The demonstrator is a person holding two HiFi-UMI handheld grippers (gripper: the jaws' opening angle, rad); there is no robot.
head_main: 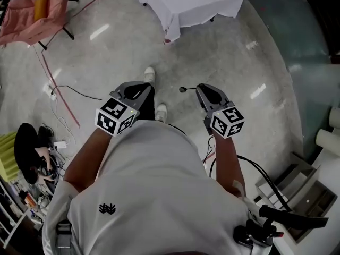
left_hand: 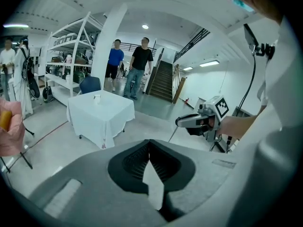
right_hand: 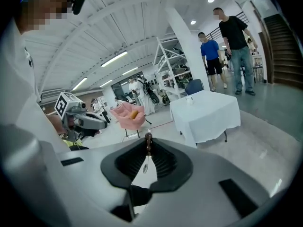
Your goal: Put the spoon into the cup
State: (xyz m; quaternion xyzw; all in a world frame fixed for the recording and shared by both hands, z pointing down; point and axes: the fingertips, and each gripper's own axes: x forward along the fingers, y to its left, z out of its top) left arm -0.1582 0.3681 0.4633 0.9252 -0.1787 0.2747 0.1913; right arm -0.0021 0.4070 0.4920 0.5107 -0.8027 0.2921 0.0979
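Over the bare floor (head_main: 106, 52), well away from the white-draped surface (head_main: 202, 1), I've got both grippers out in front. R gripper (right_hand: 148, 148): jaws clamped on the spoon (right_hand: 148, 140) at their tips. L gripper (left_hand: 150, 145): jaws together, nothing betw. them. Cup (left_hand: 97, 97) stands on the surface.

No words or numbers can be read. The white shirt (head_main: 159, 195) bears a small black emblem (head_main: 107, 209), perhaps a brand mark, without legible letters.
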